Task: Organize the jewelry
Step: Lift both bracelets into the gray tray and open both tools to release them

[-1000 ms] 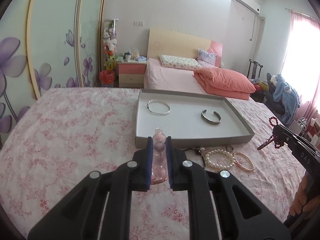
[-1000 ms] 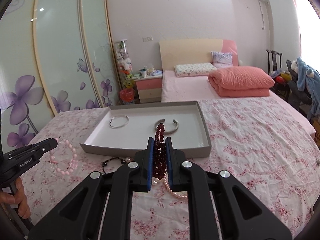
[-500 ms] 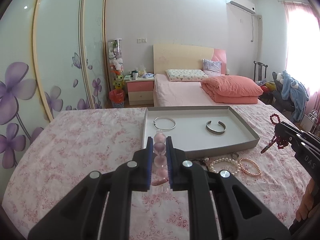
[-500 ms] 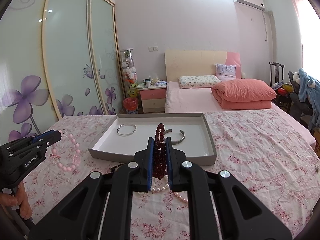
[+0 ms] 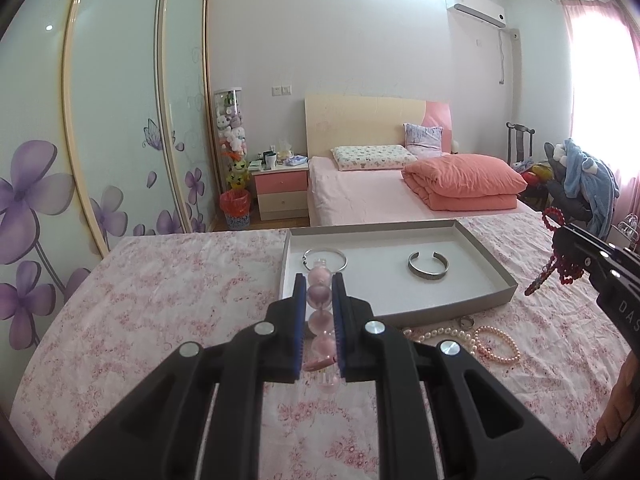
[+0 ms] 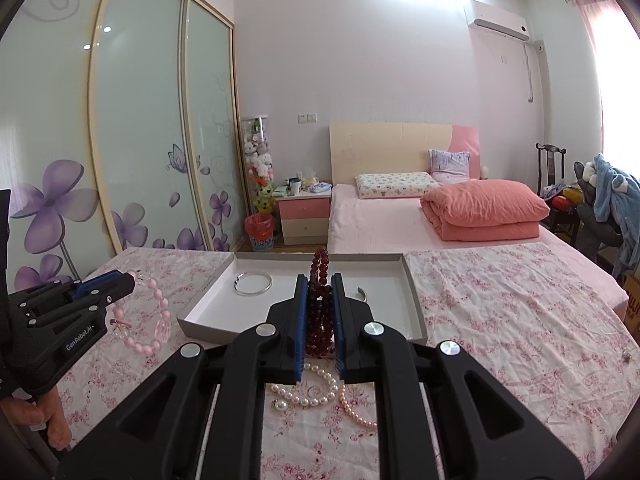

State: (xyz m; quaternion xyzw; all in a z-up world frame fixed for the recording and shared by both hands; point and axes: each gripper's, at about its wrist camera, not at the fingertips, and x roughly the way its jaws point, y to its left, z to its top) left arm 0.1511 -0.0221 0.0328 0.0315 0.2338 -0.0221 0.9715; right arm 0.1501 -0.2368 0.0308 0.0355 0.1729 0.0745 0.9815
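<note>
My left gripper (image 5: 319,280) is shut on a pink bead bracelet (image 5: 320,322), held in the air just short of the grey tray (image 5: 460,305); it also shows in the right wrist view (image 6: 150,322). My right gripper (image 6: 319,280) is shut on a dark red bead bracelet (image 6: 319,304), which also shows at the right in the left wrist view (image 5: 560,260). A thin silver bangle (image 5: 326,259) and a silver cuff (image 5: 428,266) lie in the tray. White pearls (image 6: 310,386) and pink pearls (image 5: 498,344) lie on the floral cloth in front of the tray.
The tray sits on a table covered with a pink floral cloth (image 5: 160,300). A small ring (image 5: 465,323) lies by the tray's front wall. A bed (image 5: 400,196), a nightstand (image 5: 282,194) and wardrobe doors (image 5: 120,120) stand behind.
Both grippers have risen and levelled out, still holding their bracelets. The tray and its contents have not moved.
</note>
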